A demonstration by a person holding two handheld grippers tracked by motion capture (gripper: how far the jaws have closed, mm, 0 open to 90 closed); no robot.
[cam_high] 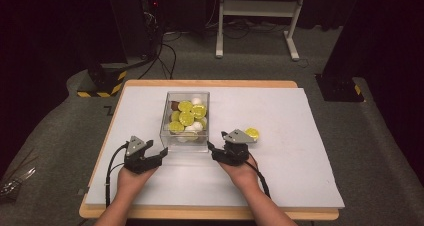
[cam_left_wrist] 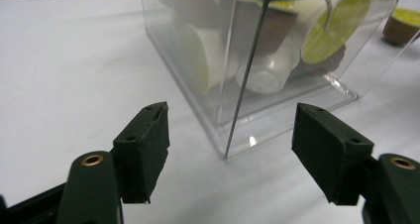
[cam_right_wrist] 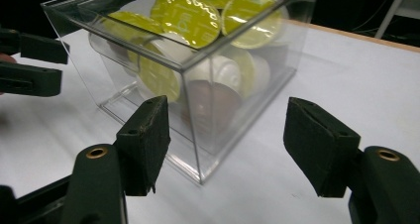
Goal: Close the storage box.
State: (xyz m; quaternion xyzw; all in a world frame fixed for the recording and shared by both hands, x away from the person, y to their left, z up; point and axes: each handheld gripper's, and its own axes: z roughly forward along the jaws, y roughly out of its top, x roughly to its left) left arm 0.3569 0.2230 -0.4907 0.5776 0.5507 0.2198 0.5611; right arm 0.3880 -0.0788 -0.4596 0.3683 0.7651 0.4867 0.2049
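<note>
A clear plastic box (cam_high: 186, 121) stands on the white board, filled with several coffee capsules (cam_high: 186, 118) that have yellow lids and white or brown bodies. My left gripper (cam_high: 159, 146) is at the box's near left corner, open, and the corner edge (cam_left_wrist: 237, 100) stands between and beyond its empty jaws (cam_left_wrist: 230, 135). My right gripper (cam_high: 216, 140) is at the near right corner, also open. The box's corner (cam_right_wrist: 200, 130) rises just ahead of the right gripper (cam_right_wrist: 228, 135), apart from both pads. The left gripper (cam_right_wrist: 62, 68) shows at the far side of the box.
One loose yellow-lidded capsule (cam_high: 251, 133) lies on the board right of the box, just behind my right gripper, and it shows as a brown capsule (cam_left_wrist: 403, 26). The white board (cam_high: 290, 156) lies on a wooden table. A white stand (cam_high: 255, 16) is on the floor beyond.
</note>
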